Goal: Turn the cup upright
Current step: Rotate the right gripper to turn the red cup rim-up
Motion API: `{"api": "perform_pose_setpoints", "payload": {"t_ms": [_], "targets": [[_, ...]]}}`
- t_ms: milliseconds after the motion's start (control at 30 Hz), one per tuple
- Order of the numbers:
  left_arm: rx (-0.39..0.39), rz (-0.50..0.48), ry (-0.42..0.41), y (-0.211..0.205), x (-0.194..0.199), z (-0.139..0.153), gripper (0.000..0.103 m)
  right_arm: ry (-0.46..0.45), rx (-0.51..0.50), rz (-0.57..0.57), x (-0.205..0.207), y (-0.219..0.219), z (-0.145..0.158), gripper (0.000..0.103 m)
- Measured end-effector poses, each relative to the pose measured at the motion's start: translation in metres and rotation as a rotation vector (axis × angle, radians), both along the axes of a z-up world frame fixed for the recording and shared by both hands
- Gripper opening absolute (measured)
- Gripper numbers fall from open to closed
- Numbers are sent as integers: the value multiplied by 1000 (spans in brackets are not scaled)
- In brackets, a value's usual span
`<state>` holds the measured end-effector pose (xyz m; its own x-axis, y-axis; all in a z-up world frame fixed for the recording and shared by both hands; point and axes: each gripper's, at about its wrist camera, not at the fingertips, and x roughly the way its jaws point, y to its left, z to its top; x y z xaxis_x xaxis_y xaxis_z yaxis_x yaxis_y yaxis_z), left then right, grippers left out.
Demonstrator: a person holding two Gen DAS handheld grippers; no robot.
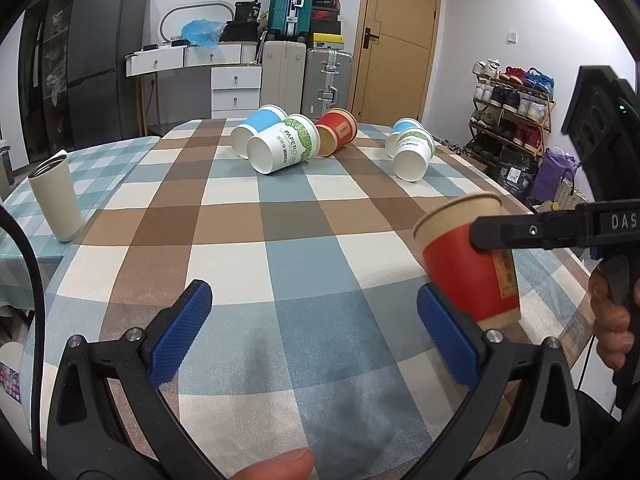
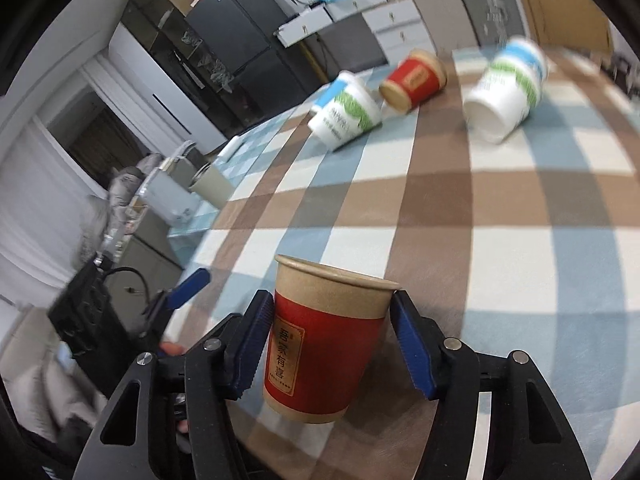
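Two red cups (image 1: 472, 264) (image 1: 338, 132), four white cups (image 1: 284, 144) (image 1: 256, 130) (image 1: 414, 152) (image 1: 402, 126), one tumbler (image 1: 54, 196)

A table in a brown, blue and cream checked cloth (image 1: 248, 236) is carrying five paper cups lying on their sides — a blue-banded one (image 1: 256, 128), a green-printed one (image 1: 284, 144) and a red one (image 1: 336, 132) clustered together, and another blue-and-green pair (image 1: 412, 152) (apart, further right).

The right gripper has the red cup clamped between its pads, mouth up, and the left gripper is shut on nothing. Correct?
Not quite: the left gripper is open, as the left wrist view shows. The right gripper does hold the red cup, mouth up.
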<state>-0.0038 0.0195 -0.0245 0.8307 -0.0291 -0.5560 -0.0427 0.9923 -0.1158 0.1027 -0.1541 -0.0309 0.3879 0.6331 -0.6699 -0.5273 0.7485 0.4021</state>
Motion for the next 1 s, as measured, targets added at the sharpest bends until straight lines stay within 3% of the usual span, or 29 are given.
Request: {"api": "perform_pose_setpoints", "payload": {"t_ms": [133, 300, 733, 1000], "targets": [[-1, 2, 0, 1, 0, 0, 102, -184, -88, -41, -13, 11, 10, 61], [-6, 13, 2, 2, 1, 0, 102, -304, -106, -64, -20, 18, 16, 61], [-18, 23, 0, 4, 0, -2, 102, -373, -184, -82, -15, 48, 10, 61], [-16, 21, -1, 4, 0, -2, 102, -368, -210, -40, -19, 49, 11, 59]]}}
